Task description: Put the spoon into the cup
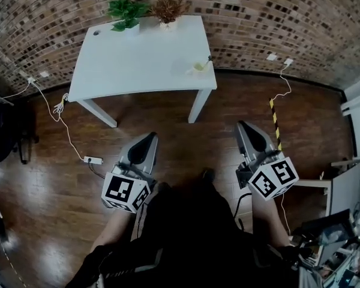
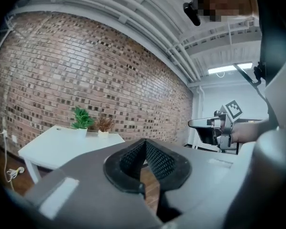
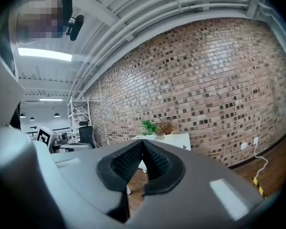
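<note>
A white table (image 1: 138, 59) stands ahead against the brick wall. Near its right front edge lies a small pale yellow thing (image 1: 197, 68) with a thin dark-tipped stick rising from it; it is too small to tell cup from spoon. Both grippers hover over the wooden floor, well short of the table. My left gripper (image 1: 149, 137) (image 2: 144, 141) is shut with nothing in it. My right gripper (image 1: 243, 125) (image 3: 142, 142) is shut and empty too. The left gripper view also shows the right gripper (image 2: 202, 123) held level off to the right.
Two potted plants (image 1: 125, 11) (image 1: 167, 6) stand at the table's back edge. A white power strip (image 1: 93, 159) with its cable lies on the floor at left. A black chair (image 1: 6, 128) stands far left, and a yellow-black striped strip (image 1: 275, 122) runs across the floor at right.
</note>
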{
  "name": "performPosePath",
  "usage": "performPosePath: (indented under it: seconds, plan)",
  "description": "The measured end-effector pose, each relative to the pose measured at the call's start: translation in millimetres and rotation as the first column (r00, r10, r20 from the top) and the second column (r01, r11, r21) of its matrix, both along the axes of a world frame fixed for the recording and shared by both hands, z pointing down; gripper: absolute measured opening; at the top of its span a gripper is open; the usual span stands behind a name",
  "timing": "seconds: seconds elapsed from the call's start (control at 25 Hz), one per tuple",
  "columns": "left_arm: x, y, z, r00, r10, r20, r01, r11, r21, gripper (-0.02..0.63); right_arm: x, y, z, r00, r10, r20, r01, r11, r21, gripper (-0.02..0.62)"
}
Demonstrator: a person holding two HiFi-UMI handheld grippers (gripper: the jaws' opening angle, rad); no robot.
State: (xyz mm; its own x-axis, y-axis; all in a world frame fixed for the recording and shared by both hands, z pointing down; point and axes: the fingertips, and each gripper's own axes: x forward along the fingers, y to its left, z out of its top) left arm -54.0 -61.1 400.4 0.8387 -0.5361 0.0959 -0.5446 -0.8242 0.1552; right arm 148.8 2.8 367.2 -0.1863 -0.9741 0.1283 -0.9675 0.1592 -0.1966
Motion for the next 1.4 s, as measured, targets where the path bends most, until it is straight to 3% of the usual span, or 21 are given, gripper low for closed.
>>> performPosePath:
  seconds: [0.24,0.44,0.56,1.12,1.4]
  plan:
    - [6.1,21.5,-10.1,0.999,-0.008,-0.031,0.009,1.000,0.028,-0.006,8.7,25.0,-8.3,1.000,0.019,-0.013,-0.019,1.000,0.020,0.006]
    - [19.0,40.2,-30.0,0.996,-0.062,-0.064,0.065,0.997,0.036,-0.006,21.0,46.3,-14.7,0.999,-0.033,-0.037,0.034,0.999,0.027,0.006]
    - [38.1,44.9,-42.9,0.997,-0.052,-0.054,0.056,0.995,0.080,-0.006,35.6,49.1,-20.7,0.998,-0.045,-0.050,0.047,0.998,0.040,0.006]
    - [86.0,59.0,-57.9,0.998,-0.052,-0.024,0.054,0.996,0.077,-0.006,83.3,65.7,-29.5,1.000,-0.028,0.003,0.027,0.996,0.088,0.006]
    - [97.8,57.0,-56.3,0.999,-0.039,-0.025,0.041,0.995,0.086,-0.006,90.6,63.3,-23.0,0.994,-0.082,-0.065,0.086,0.995,0.053,0.006]
